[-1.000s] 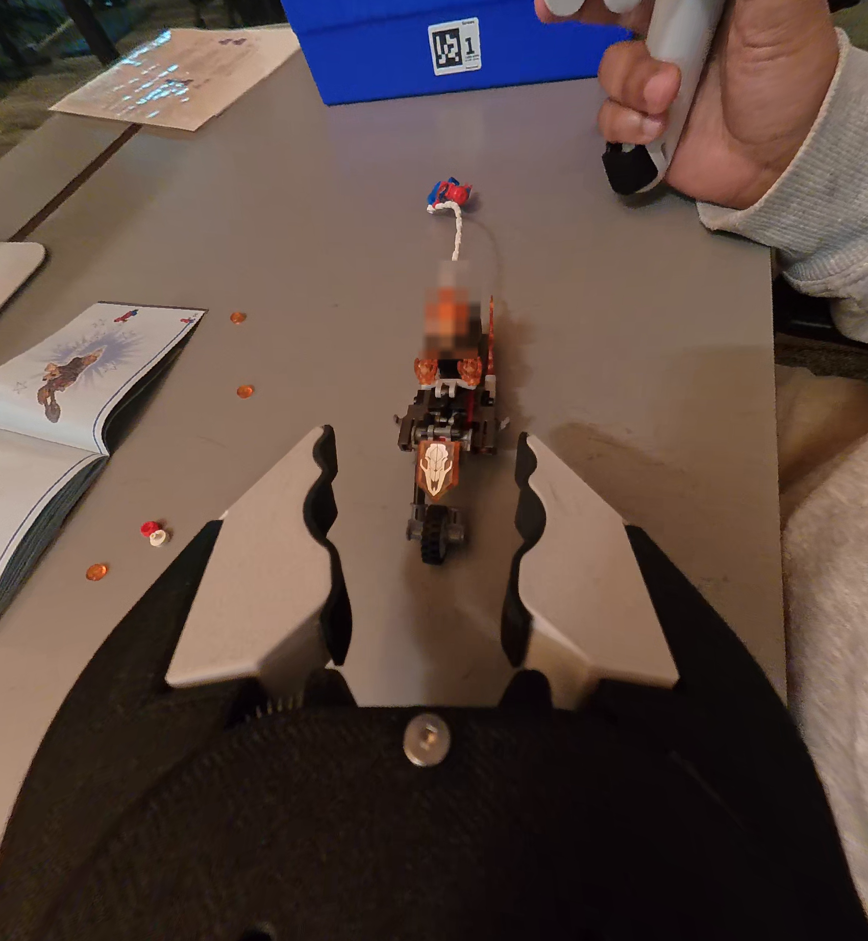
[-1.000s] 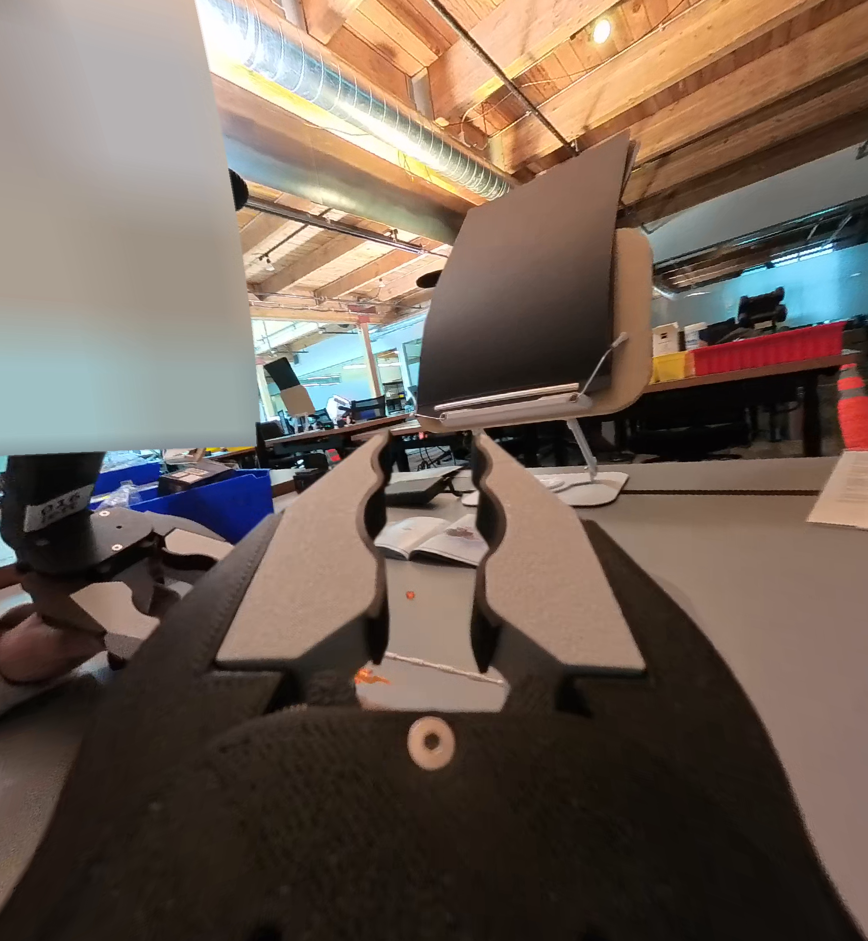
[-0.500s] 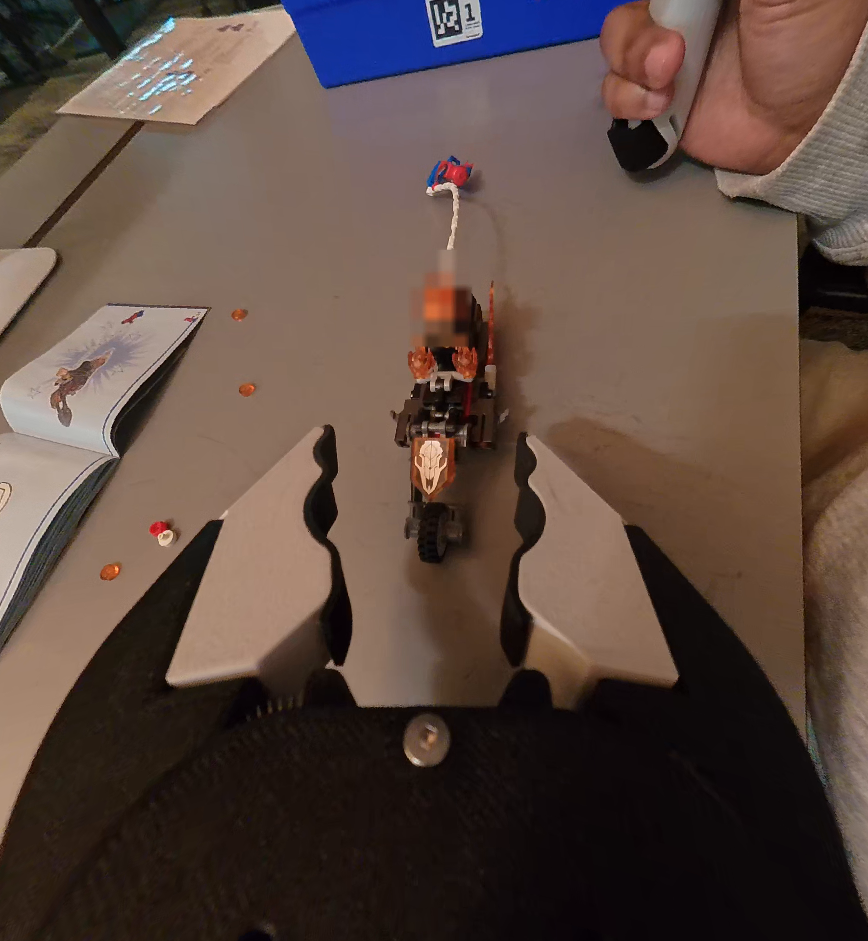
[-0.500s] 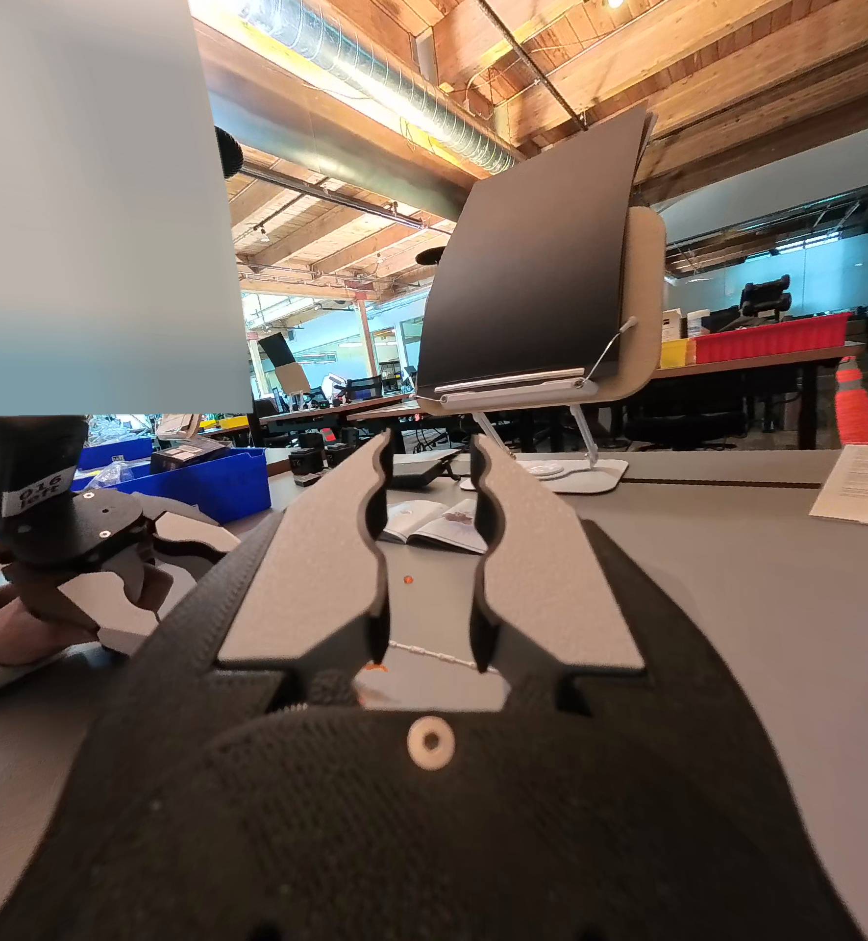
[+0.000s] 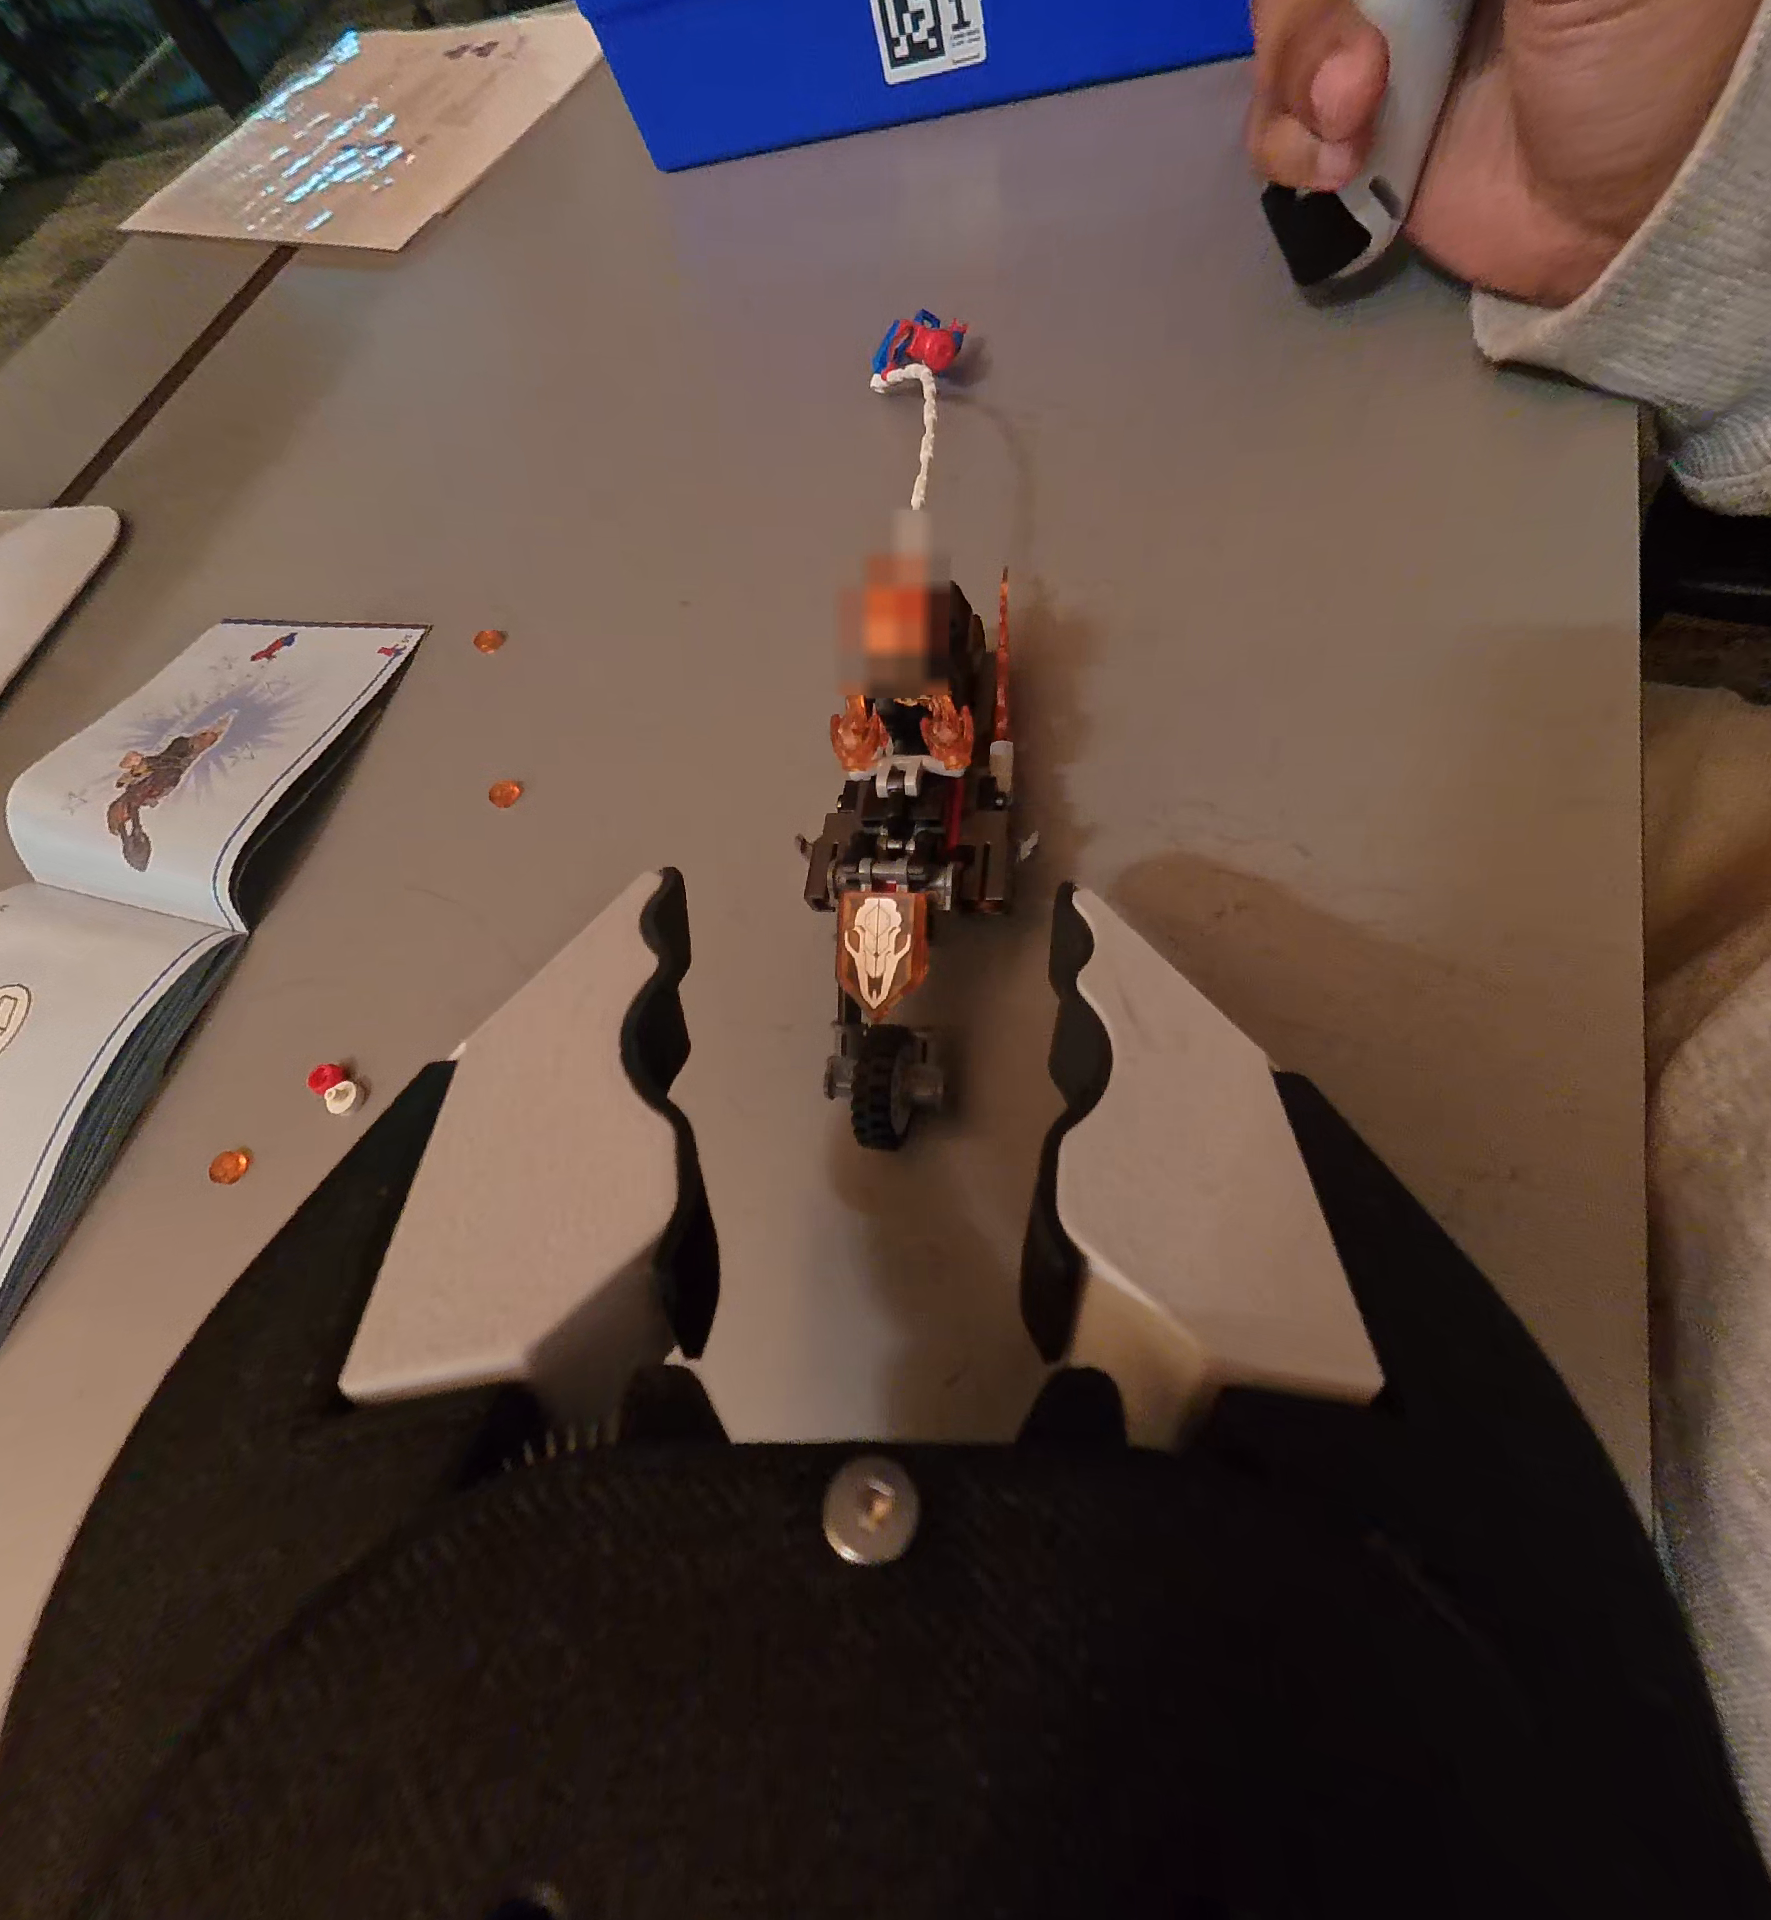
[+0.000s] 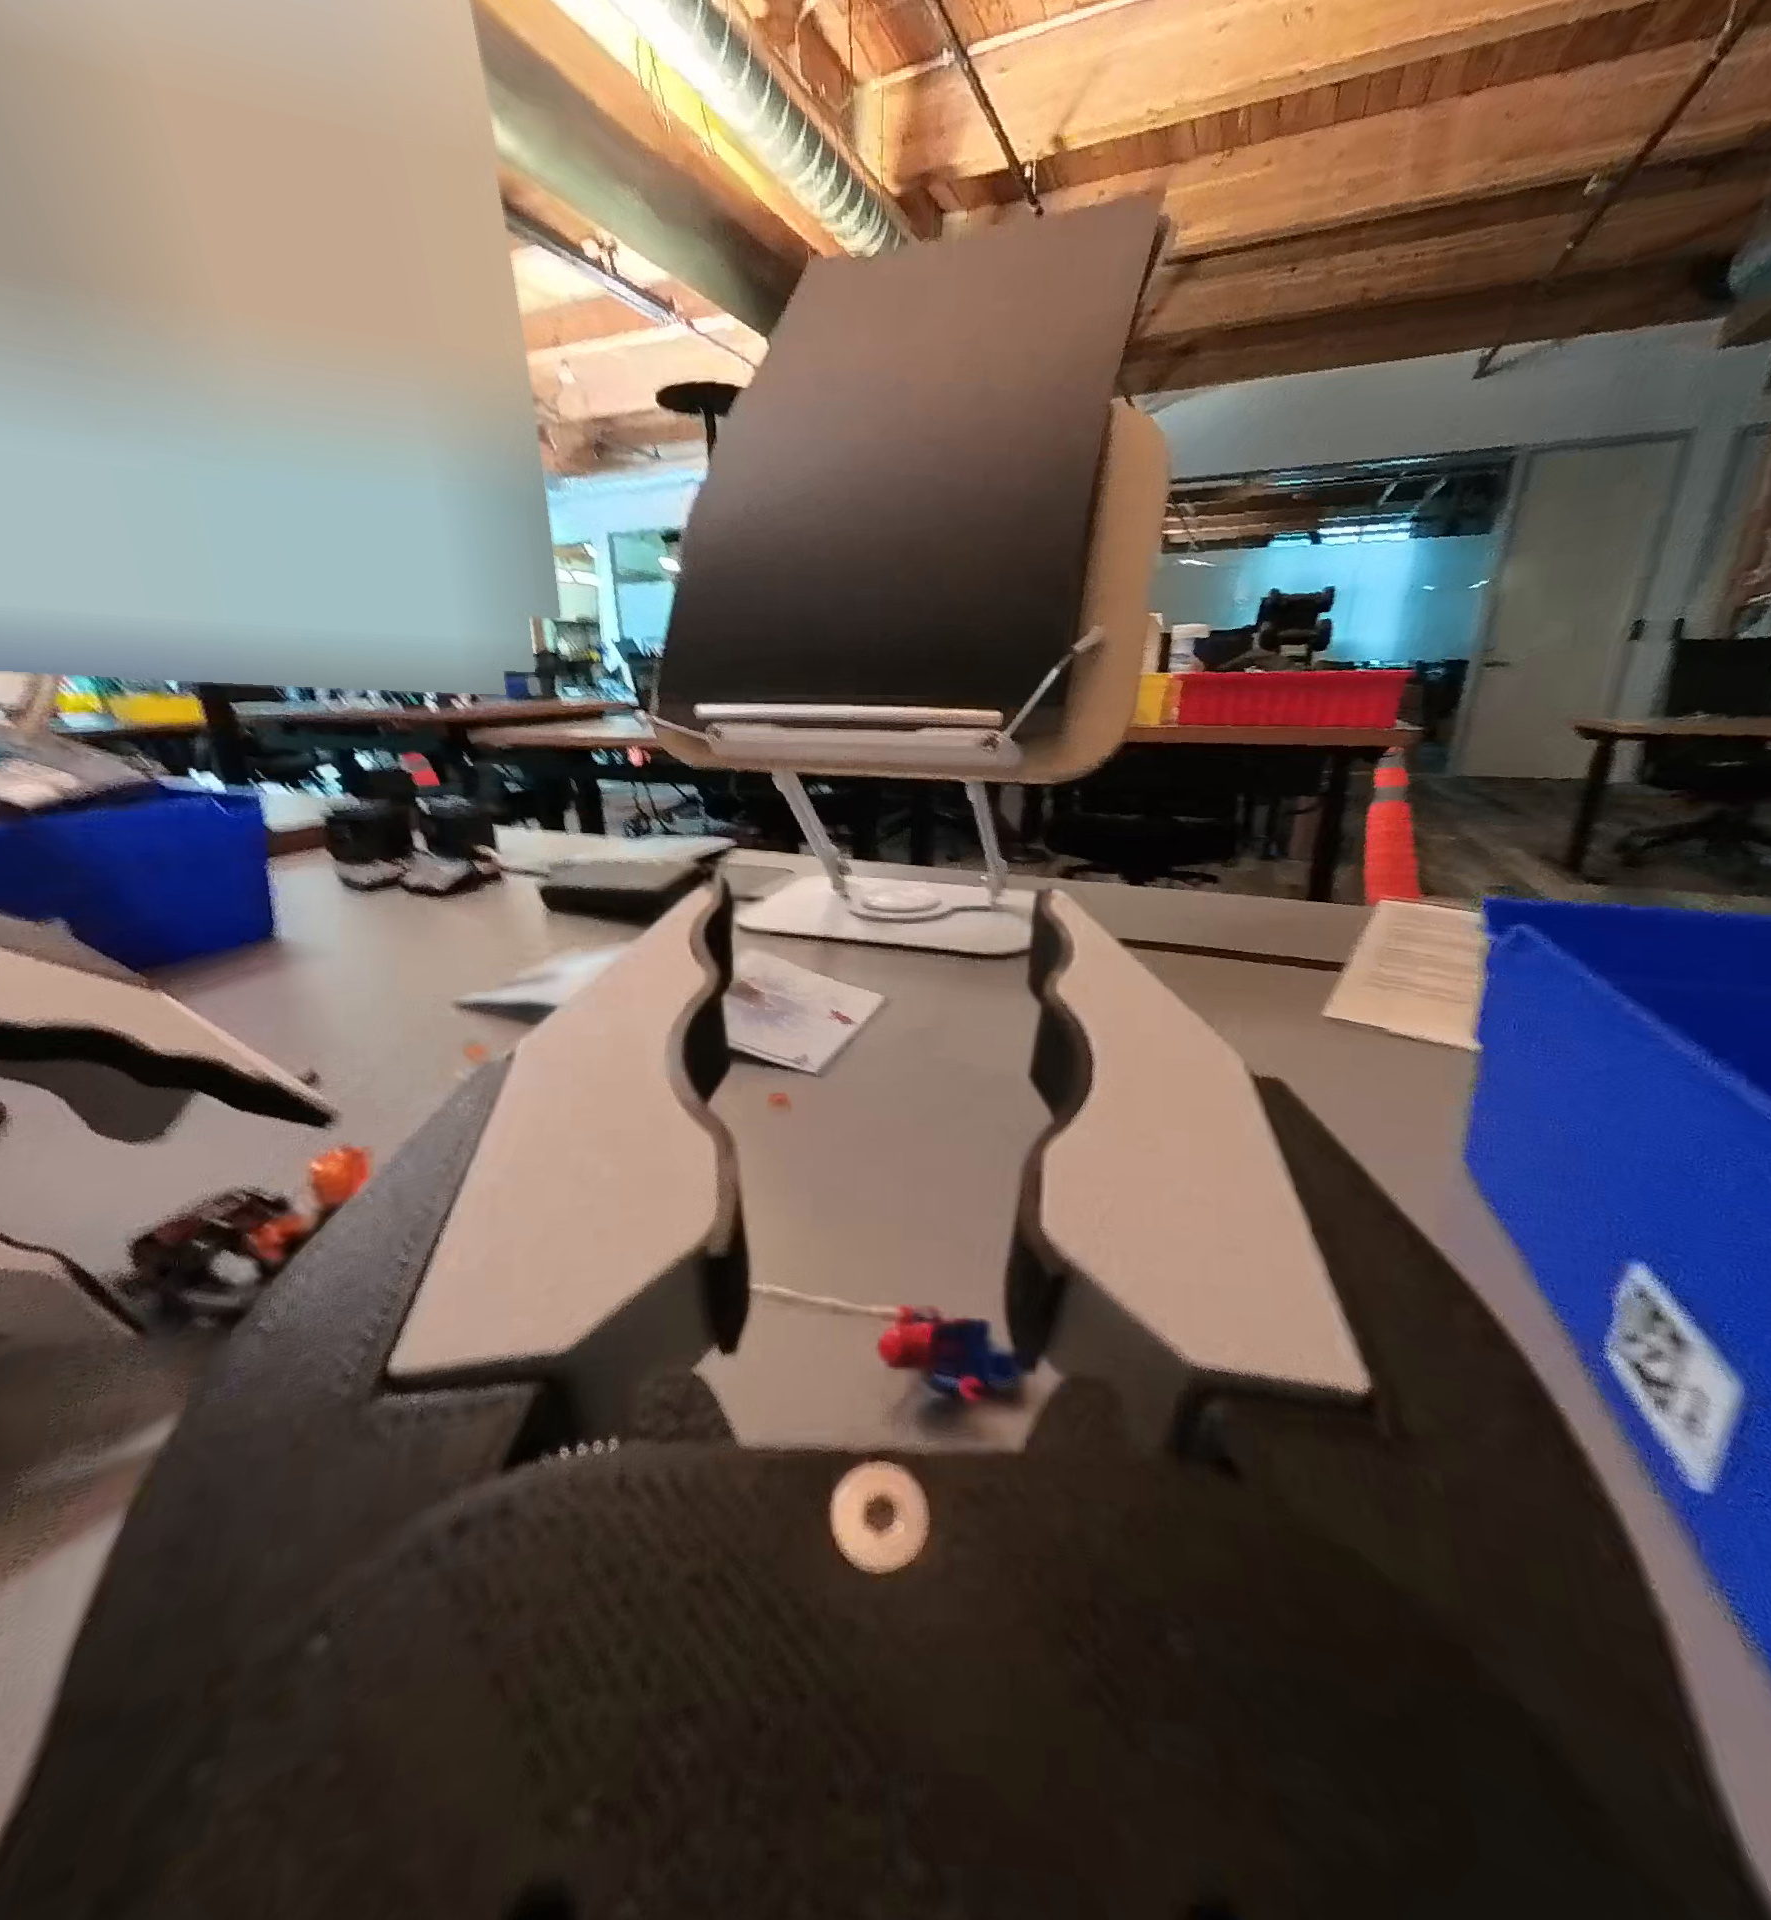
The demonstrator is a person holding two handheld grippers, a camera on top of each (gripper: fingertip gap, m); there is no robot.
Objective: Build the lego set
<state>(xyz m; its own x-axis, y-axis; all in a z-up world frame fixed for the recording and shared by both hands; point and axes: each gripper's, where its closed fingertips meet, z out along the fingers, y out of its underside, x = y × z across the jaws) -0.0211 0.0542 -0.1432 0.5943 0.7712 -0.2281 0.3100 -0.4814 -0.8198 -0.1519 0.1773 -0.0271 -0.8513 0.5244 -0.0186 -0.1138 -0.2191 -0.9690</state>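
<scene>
A black and orange lego motorbike (image 5: 896,894) with a rider stands on the grey table (image 5: 652,436), its front wheel between my left fingers. My left gripper (image 5: 870,894) is open and empty around it without touching. A white web string (image 5: 928,436) runs from the bike to a red and blue minifigure (image 5: 920,345) lying farther off. My right gripper (image 6: 881,914) is open and empty; the minifigure (image 6: 943,1345) lies low between its fingers. The bike (image 6: 237,1242) shows at its left, by the left gripper's fingers (image 6: 133,1049).
An open instruction booklet (image 5: 102,904) lies at the left. Small orange studs (image 5: 505,795) and a red and white piece (image 5: 335,1086) are scattered beside it. A blue bin (image 5: 912,73) stands at the far edge, also near my right gripper (image 6: 1670,1195). A tablet stand (image 6: 912,644) is behind. Across from one pair of fingers to the other is roughly 20 cm.
My right gripper has opened wider and tilted down and right, bringing the minifigure and blue bin into view. The left gripper has barely moved.
</scene>
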